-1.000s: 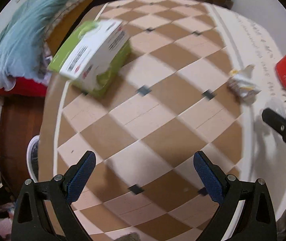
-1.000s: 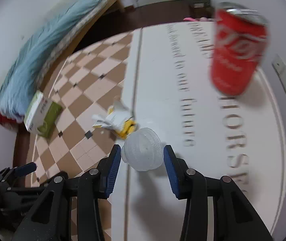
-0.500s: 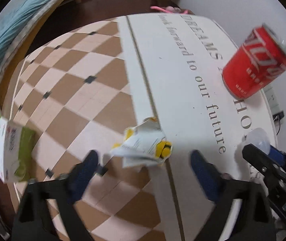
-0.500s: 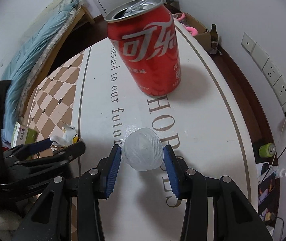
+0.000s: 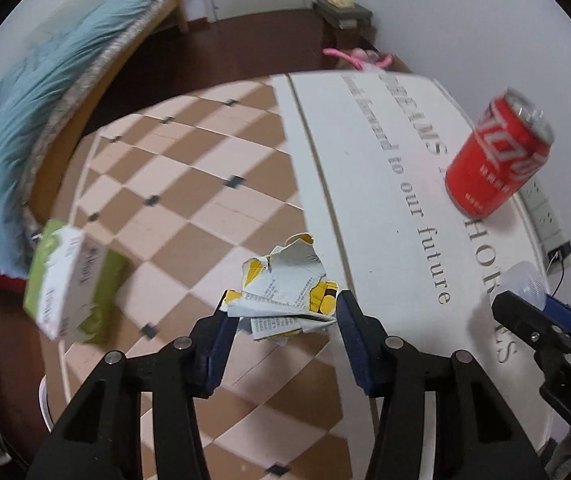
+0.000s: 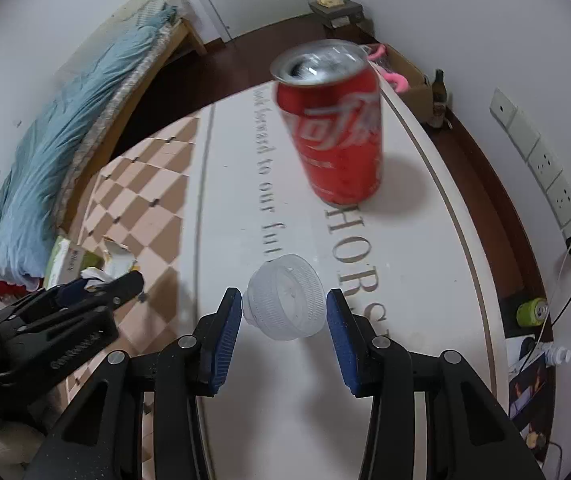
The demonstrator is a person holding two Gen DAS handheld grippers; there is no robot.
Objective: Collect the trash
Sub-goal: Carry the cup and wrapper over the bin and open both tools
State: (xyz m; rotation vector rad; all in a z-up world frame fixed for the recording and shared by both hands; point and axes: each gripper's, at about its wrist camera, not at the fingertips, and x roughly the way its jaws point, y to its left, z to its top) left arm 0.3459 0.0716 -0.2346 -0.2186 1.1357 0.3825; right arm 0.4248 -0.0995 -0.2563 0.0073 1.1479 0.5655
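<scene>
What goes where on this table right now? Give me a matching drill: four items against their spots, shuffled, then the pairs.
Items:
1. red soda can
2. crumpled paper wrapper
3. clear plastic cup
4. green and white box

Places:
A. between the left claw fingers
B. standing on the white lettered strip
C. between the right claw fingers
D. on the checkered part, near the bed-side edge

Pairs: 1-B, 2-A, 3-C, 4-D
</scene>
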